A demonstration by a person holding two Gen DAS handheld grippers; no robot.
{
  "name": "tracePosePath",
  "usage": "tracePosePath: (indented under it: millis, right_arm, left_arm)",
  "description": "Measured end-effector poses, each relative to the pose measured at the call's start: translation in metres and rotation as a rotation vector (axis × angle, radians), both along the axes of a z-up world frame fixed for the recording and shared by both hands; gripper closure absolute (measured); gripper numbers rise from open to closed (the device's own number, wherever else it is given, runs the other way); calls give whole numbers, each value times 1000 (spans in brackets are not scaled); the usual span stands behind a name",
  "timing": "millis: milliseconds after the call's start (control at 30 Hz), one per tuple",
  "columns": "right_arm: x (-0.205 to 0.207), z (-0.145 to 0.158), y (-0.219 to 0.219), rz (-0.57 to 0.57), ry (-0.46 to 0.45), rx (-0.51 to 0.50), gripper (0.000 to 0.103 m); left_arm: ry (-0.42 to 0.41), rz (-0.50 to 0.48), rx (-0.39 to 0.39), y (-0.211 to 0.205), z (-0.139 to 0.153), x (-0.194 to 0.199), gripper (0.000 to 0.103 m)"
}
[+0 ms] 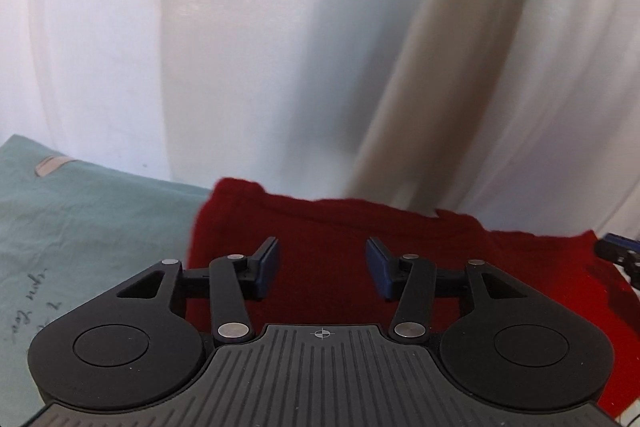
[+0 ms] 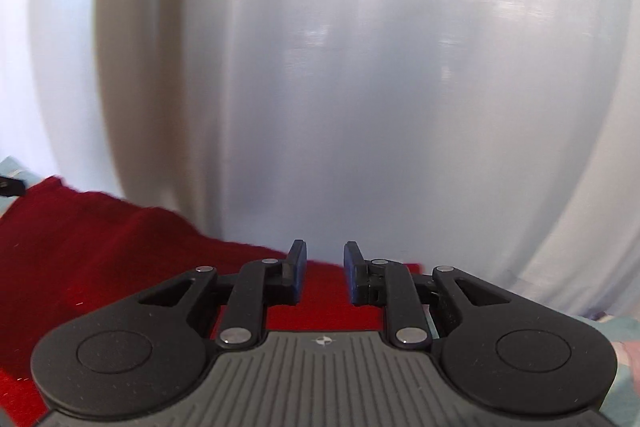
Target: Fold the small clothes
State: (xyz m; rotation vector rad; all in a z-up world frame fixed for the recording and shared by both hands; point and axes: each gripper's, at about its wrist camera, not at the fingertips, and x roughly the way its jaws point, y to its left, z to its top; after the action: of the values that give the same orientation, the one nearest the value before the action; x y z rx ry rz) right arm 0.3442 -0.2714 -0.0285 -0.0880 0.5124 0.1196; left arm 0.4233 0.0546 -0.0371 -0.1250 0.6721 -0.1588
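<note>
A dark red knitted garment lies flat under both grippers, its far edge against a white backdrop. Above its middle, my left gripper stands open, blue pads well apart and nothing between them. In the right wrist view the same red garment spreads to the left. My right gripper hangs over the garment's far right edge with a narrow gap between its pads, and no cloth is pinched there. A tip of the right gripper shows at the right edge of the left wrist view.
A pale teal garment with a small label and handwriting-style print lies to the left of the red one. More teal cloth shows at the right. A white, blurred curtain fills the background just behind the clothes.
</note>
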Motion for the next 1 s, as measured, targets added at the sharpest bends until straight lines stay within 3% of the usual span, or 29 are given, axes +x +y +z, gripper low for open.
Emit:
tracePosePath:
  millis: [100, 233, 367, 500, 567, 667, 867, 1000]
  right_arm:
    - [2, -13, 48, 160, 35, -3, 83]
    - [11, -36, 90, 237, 78, -15, 83]
    - [14, -46, 85, 157, 64, -37, 77]
    - [26, -49, 32, 10, 95, 68, 69]
    - [33, -50, 10, -70, 112, 134, 82]
    - [35, -51, -19, -139, 112, 191, 88]
    - [31, -52, -41, -226, 97, 237, 88]
    - [29, -52, -52, -264, 92, 290, 88]
  left_arm:
    - [25, -87, 35, -41, -16, 6, 38]
    - [48, -62, 61, -60, -43, 11, 33]
    - [41, -46, 72, -55, -48, 23, 29]
    - [49, -26, 62, -47, -49, 29, 29]
    - [46, -25, 64, -45, -50, 31, 29]
    - [42, -27, 66, -48, -52, 35, 29]
    - [32, -32, 47, -40, -53, 36, 28]
    - [13, -14, 57, -22, -44, 15, 30]
